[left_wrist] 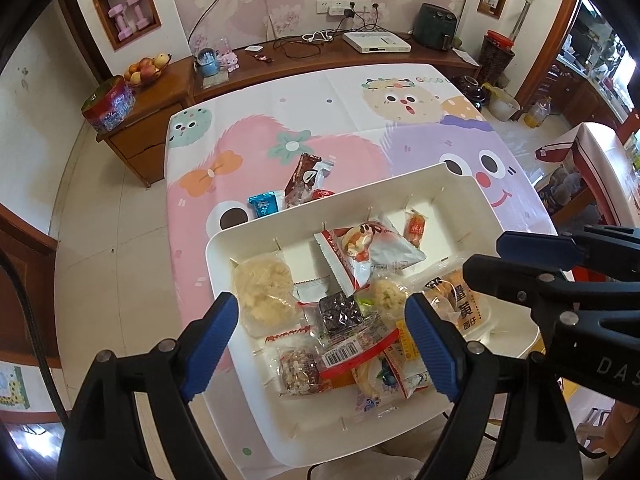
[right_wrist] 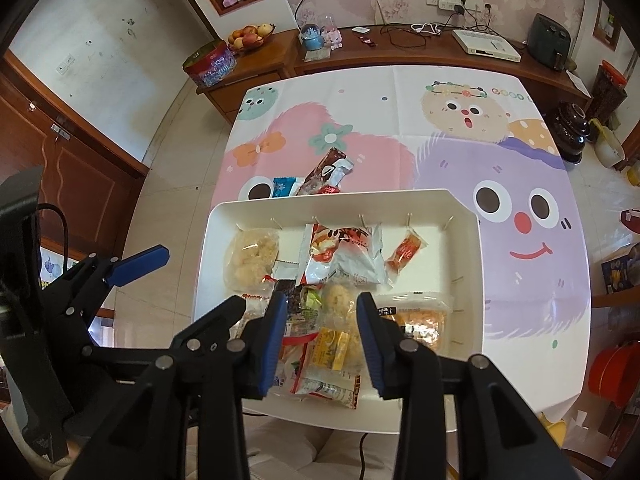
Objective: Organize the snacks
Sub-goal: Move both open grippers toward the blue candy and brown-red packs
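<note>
Both grippers hover over the tray [left_wrist: 224,240], left gripper [left_wrist: 320,344] wide open, right gripper [right_wrist: 322,336] part open, neither holding anything. Snack packets [right_wrist: 320,344] lie heaped right below: light, crinkly, slippery, probably crushable, so pinch a sealed edge.

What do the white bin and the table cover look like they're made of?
White bin: looks like rigid moulded plastic, matte to satin; smooth rounded corners, thin slot ribs along the inner walls.
Table cover: probably thin printed cloth or plastic sheet; sharp fold creases, cartoon print, drapes over the edge. Can't settle which.
</note>
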Available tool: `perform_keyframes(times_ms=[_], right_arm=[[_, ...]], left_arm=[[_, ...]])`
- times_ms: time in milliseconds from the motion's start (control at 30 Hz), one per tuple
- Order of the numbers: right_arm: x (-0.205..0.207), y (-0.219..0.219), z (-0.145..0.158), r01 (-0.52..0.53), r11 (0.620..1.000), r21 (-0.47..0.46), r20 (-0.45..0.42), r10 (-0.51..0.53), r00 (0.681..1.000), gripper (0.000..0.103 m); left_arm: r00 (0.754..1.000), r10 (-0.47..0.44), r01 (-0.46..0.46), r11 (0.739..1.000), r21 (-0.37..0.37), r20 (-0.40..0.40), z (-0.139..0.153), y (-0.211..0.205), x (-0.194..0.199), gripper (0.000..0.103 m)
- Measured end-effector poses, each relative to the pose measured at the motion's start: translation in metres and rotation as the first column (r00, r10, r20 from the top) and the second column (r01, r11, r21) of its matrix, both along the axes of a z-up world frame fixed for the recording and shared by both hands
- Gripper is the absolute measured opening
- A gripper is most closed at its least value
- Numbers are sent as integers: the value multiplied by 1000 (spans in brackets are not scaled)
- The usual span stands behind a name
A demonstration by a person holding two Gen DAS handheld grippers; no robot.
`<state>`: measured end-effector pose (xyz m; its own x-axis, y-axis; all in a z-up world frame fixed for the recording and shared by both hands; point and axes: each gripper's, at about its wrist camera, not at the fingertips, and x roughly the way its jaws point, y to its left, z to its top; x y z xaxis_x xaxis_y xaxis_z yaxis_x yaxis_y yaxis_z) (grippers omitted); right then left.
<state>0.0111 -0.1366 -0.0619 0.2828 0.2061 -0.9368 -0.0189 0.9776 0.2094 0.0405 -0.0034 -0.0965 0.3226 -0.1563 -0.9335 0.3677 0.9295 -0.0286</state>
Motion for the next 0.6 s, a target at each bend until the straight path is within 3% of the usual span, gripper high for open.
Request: perform_keyframes(times_ms=[600], right_arm=[[26,4,-16,-29,999,18,-52,30,998,37]], left_arm=[[998,41,-40,999,26,-55,-19,1,22,85]])
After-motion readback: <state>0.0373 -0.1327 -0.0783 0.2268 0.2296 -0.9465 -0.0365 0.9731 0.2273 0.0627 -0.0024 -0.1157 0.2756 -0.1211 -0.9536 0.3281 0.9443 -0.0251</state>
